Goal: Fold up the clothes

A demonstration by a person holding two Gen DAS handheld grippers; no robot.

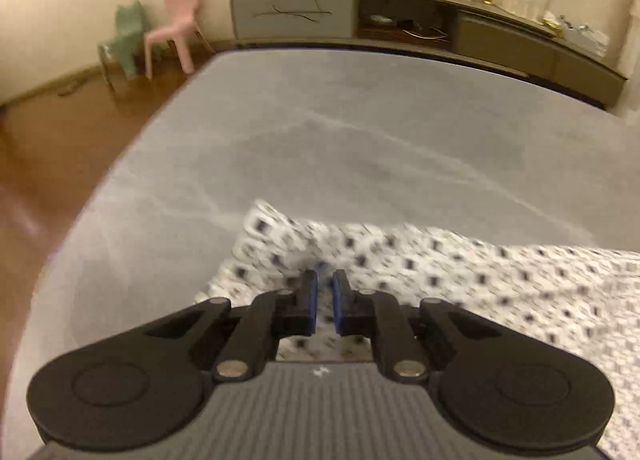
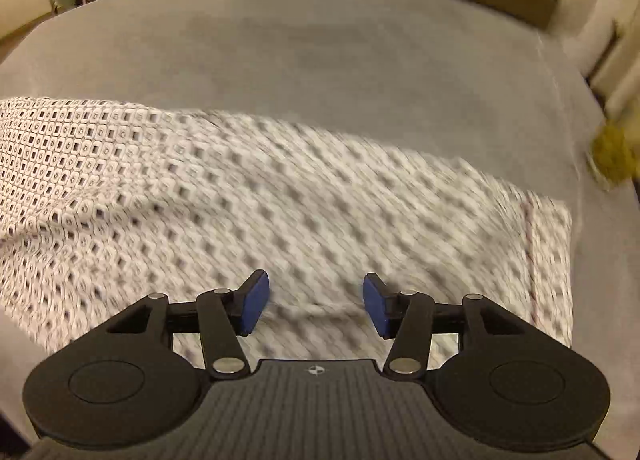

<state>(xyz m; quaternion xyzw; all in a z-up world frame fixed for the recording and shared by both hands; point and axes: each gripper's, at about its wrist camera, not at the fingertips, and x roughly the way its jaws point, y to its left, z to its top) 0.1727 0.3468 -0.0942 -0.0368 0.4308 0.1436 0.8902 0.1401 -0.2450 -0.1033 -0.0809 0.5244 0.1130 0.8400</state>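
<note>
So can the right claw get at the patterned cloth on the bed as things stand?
Probably yes. The right claw hangs open just above the patterned cloth, which lies spread on the grey bed with nothing over it. The view is blurred, so contact is unclear.

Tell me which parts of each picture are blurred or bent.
Left wrist view: the white black-patterned garment is smeared and the long low cabinet bows. Right wrist view: the garment is sharp at left, smeared at right.
</note>
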